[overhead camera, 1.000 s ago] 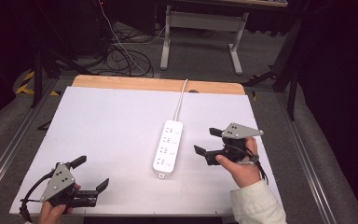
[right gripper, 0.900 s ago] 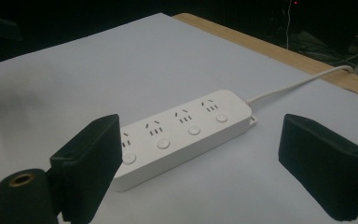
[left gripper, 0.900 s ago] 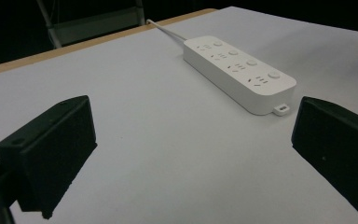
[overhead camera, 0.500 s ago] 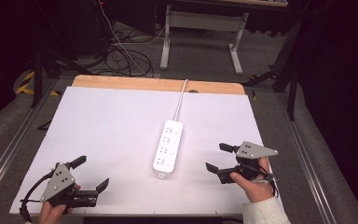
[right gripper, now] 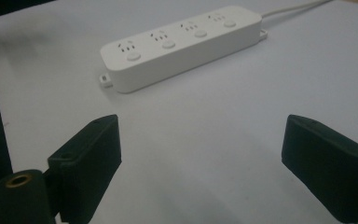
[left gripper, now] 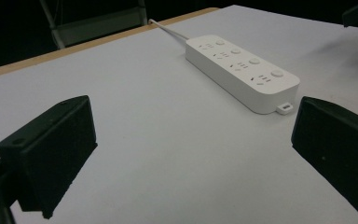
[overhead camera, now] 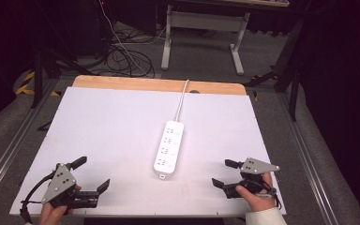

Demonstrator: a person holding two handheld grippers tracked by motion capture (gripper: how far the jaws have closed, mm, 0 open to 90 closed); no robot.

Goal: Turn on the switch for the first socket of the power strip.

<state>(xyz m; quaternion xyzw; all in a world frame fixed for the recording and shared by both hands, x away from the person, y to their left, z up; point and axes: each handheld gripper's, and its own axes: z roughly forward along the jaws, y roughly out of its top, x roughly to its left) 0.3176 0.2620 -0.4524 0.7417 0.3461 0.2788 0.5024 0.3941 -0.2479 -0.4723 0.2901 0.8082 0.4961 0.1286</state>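
High view: right gripper has drawn back toward the table's near edge, fingers spread and empty; left gripper unmoved, also spread. Power strip lies between, untouched, likely awaiting a start.

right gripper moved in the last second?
Yes. The right gripper has pulled back toward the table's near edge, from beside the power strip's middle to past its near end.

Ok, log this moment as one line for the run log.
left gripper: open, near table corner | right gripper: open, near table edge | power strip: flat mid-table, untouched, between grippers
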